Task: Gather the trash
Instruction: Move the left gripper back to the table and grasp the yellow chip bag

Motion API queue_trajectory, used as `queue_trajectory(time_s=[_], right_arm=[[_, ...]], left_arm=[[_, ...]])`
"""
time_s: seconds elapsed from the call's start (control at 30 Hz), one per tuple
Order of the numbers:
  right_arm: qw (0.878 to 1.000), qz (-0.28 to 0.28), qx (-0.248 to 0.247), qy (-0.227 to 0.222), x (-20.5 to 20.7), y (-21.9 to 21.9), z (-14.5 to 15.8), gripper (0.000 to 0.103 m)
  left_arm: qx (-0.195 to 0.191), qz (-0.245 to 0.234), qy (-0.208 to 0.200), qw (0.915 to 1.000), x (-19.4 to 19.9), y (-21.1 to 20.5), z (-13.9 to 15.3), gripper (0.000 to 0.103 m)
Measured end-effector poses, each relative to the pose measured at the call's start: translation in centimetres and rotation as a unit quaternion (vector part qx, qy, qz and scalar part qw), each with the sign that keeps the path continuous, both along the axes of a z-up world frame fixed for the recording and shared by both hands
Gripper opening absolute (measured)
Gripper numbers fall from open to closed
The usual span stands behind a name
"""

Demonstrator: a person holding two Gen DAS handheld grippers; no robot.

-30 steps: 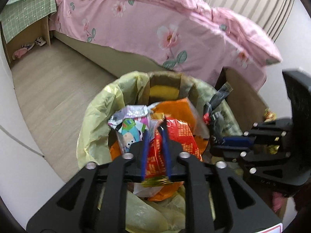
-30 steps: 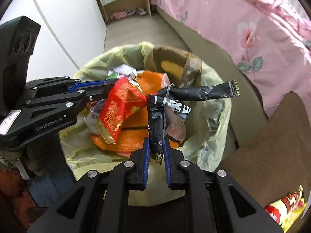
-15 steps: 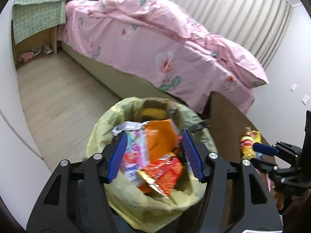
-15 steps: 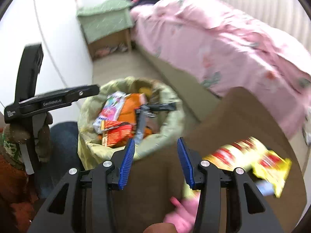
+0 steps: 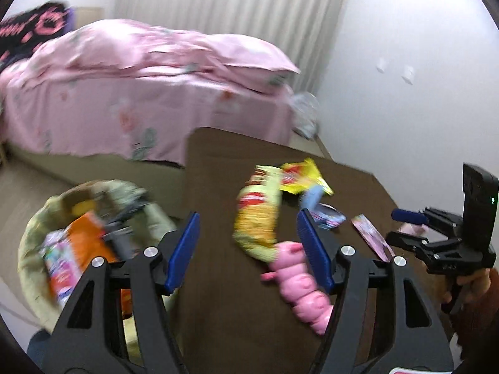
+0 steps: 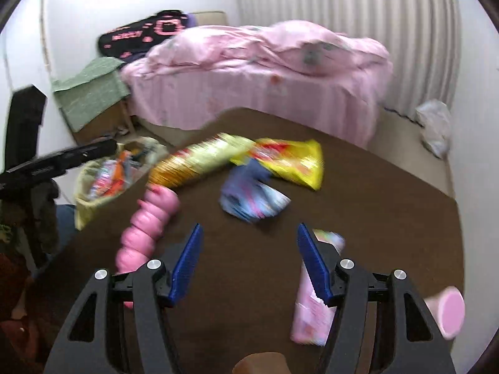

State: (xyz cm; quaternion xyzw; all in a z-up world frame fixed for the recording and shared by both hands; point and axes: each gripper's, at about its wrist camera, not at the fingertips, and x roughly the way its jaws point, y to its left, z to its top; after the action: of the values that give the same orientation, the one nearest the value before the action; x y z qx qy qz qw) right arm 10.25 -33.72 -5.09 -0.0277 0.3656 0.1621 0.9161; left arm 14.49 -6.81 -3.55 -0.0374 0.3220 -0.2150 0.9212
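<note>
Crinkly foil wrappers (image 6: 290,159) lie on the smooth brown table (image 6: 389,218), beside a lumpy pink toy (image 6: 146,218). Both grippers (image 5: 246,249) (image 6: 249,258) hang empty above it, fingers (image 6: 312,265) spreading apart. The plastic-lined bin (image 5: 34,249) sits stuffed.

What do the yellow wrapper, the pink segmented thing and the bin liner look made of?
Yellow wrapper: thin printed plastic film, probably glossy; it lies crinkled and flat. Pink segmented thing: looks like smooth moulded plastic or rubber, with rounded lobes and soft highlights; blur leaves it open. Bin liner: thin, translucent yellowish plastic, wrinkled and folded over the rim.
</note>
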Motion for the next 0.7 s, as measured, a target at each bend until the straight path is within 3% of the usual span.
queue_trajectory(time_s=[0.27, 0.37, 0.57, 0.7], right_arm=[[0.997, -0.073, -0.019, -0.019, -1.2, -4.2, -2.8, 0.059], [0.995, -0.097, -0.015, -0.033, -1.8, -5.4, -3.0, 0.059], [0.994, -0.097, -0.004, -0.043, -2.5, -6.4, -3.3, 0.059], [0.996, -0.084, 0.001, -0.041, -2.4, -5.9, -3.7, 0.059]], left_arm=[[0.059, -0.073, 0.008, 0.9956, 1.9, -8.0, 0.1, 0.061], [0.089, -0.069, 0.009, 0.9936, 2.9, -10.0, -0.3, 0.061], [0.079, 0.016, 0.034, 0.9961, 6.1, -7.2, -1.1, 0.061], [0.077, -0.004, 0.104, 0.9916, 8.1, -6.2, -3.2, 0.061]])
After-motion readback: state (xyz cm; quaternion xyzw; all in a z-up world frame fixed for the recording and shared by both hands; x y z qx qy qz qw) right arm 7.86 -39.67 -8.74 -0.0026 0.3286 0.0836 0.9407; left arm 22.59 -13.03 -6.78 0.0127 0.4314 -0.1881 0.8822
